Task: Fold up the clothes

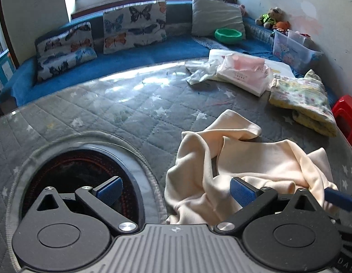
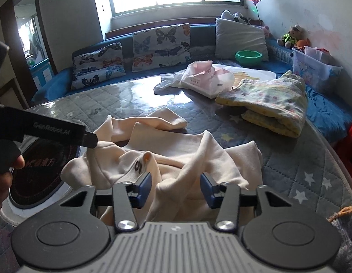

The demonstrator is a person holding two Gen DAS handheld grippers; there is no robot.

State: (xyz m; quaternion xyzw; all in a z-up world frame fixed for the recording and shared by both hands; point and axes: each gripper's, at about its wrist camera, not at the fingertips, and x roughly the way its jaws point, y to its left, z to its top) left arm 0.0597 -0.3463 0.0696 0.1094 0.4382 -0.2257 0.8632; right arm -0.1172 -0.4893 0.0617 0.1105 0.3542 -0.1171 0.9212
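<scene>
A crumpled cream garment [image 2: 176,152] lay bunched on the near part of a grey quilted table [image 1: 121,104] patterned with white stars, beside a round dark stove plate [image 1: 85,177] set into the tabletop. The left gripper [image 1: 176,192] hung with its jaws spread wide, one blue pad over the stove plate and the other at the garment's edge, gripping nothing. The right gripper [image 2: 176,190] was also released, its pads straddling a raised fold of the cloth without pinching it. Farther back on the table sat a folded yellow floral blanket [image 2: 269,104] and a white plastic bag [image 2: 205,79]. Butterfly-print cushions [image 2: 162,45] lined the blue sofa [image 1: 139,54] under the window.
</scene>
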